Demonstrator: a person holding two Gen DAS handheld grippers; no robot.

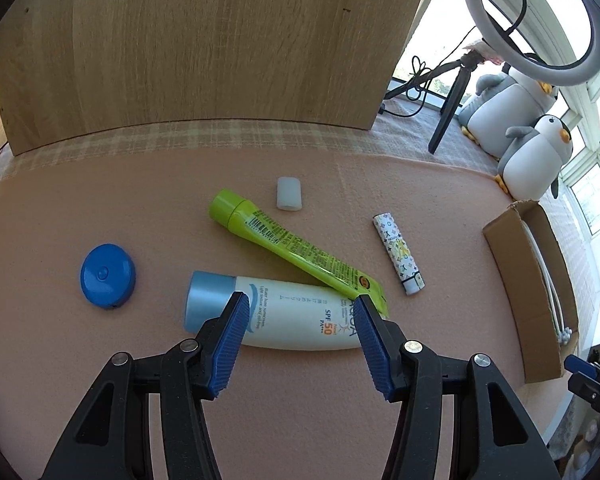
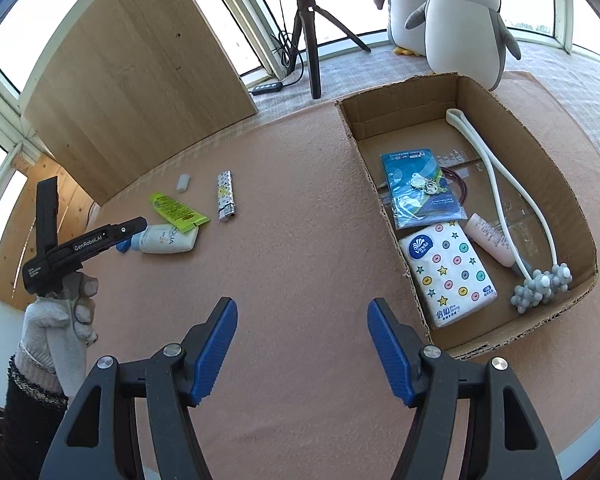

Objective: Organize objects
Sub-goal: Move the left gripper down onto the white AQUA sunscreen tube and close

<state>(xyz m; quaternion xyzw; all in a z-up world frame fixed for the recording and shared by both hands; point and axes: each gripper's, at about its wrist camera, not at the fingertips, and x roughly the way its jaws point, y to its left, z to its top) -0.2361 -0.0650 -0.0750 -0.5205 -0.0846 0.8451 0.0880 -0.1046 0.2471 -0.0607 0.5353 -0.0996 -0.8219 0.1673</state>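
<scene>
We bring the left claw [image 1: 300, 340] in wide open, holding nothing, its blue pads straddling the white sunscreen tube [image 1: 276, 312], which lies flat across the gap near the middle of the table [image 1: 60, 360]. The green tube [image 1: 292, 248] rests its crimped end on the sunscreen's far side, so we judge a low pinch has to slip under that overlap. The right claw [image 2: 302, 344] hangs open and empty near the table's front edge, just beside the cardboard box [image 2: 380, 184], likely waiting clear. Tissue pack [image 2: 448, 276] and massager [image 2: 500, 184] already lie in the box, so that's the destination.
</scene>
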